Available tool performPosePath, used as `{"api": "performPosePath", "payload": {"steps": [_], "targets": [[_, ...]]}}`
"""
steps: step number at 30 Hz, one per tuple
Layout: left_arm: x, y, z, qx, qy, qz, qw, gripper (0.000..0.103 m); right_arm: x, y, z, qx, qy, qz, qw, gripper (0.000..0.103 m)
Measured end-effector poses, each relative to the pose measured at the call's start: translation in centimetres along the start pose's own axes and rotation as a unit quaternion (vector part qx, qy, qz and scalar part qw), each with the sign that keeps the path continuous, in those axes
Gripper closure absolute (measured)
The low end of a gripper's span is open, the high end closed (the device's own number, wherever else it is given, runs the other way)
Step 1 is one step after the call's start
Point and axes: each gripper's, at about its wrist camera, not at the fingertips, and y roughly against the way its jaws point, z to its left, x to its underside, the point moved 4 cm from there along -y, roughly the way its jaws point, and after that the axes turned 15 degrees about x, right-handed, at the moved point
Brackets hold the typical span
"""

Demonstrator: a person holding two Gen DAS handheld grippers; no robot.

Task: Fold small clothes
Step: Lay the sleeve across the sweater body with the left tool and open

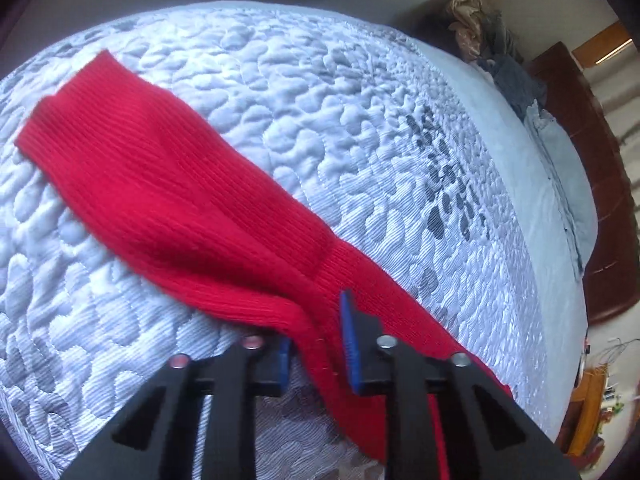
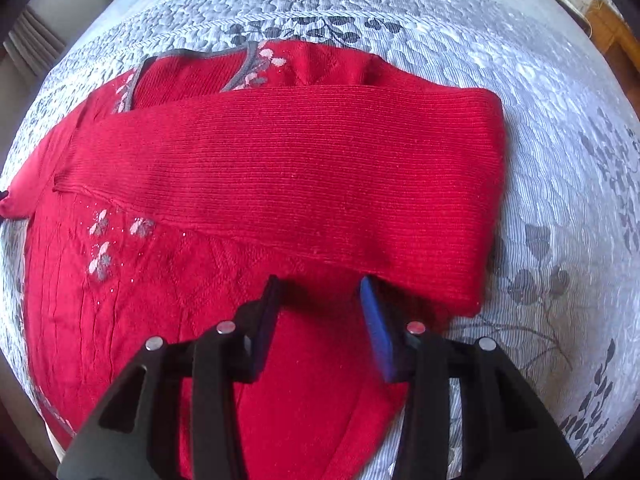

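Note:
A red knitted sweater lies on a pale quilted bed. In the left wrist view its ribbed sleeve stretches away to the upper left. My left gripper is shut on a raised ridge of that sleeve near its shoulder end, the blue pads against the fabric. The right wrist view shows the other sleeve folded across the sweater's body, below the grey-trimmed collar. My right gripper hovers open over the body, just below that sleeve's lower edge, holding nothing.
A heap of clothes sits at the bed's far end, with a blue-grey garment beside it. A dark wooden board runs along the bed's right side. Wooden furniture stands beyond the bed's edge.

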Motion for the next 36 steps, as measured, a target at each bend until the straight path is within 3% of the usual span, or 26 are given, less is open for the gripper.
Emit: {"api": "performPosePath", "payload": {"steps": [7,13,24,36], "targets": [[0.7,2.0,-4.1,0.030,-0.071,-0.043,0.9961,0.092,0.1,0.8,-0.2,-0.009,-0.002,-0.009,1.000,0.061],[4.0,3.1,-12.1,0.073,-0.169,-0.035,0.9824,0.092,0.2,3.6,-0.3,-0.010,0.007,-0.044,0.999,0.061],[16.7,2.0,-25.5,0.153,-0.296,0.034,0.9421,0.092,3.0,6.5,-0.5,-0.010,0.027,-0.077,0.997,0.058],[31.5,-3.4,-31.1,0.165,-0.370,0.105,0.9083,0.092,5.2,5.5,-2.4,-0.012,0.015,-0.071,0.997,0.058]]}}
